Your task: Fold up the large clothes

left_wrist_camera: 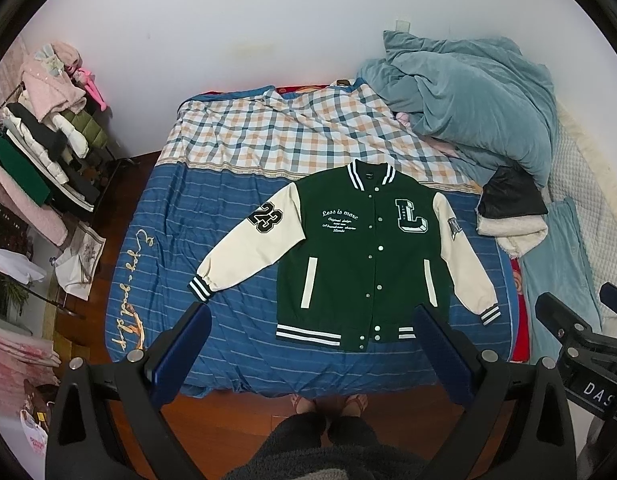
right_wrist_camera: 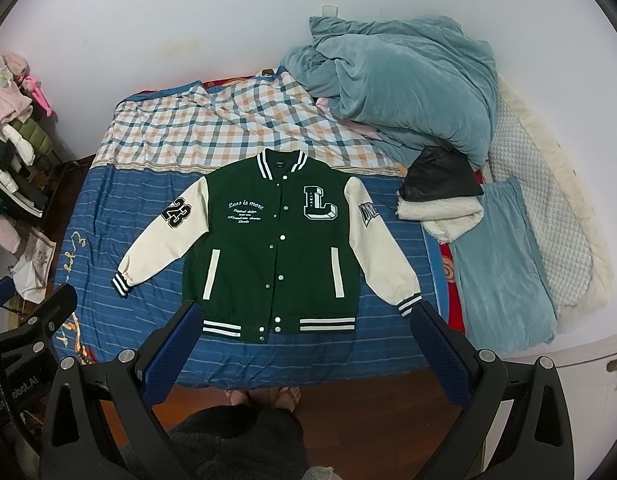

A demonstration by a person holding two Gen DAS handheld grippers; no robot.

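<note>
1. Left gripper (left_wrist_camera: 310, 330): jaws released, empty, above the near bed (left_wrist_camera: 236, 216) edge, off the jacket.
2. Varsity jacket (left_wrist_camera: 348, 256): flat, front up, buttoned, sleeves spread, centre of the bed.
3. Right gripper (right_wrist_camera: 304, 326): jaws released, empty, over the jacket's hem.
4. Blue duvet (right_wrist_camera: 408, 92): heaped beyond the jacket's right.

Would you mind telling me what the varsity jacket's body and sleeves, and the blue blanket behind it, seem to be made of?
Varsity jacket body: matte green, probably wool-like felt, no shine. Its cream sleeves: smooth, possibly faux leather or cotton; unclear. Blue blanket: plush, velvety fleece, judging by its soft sheen and thick folds.
</note>
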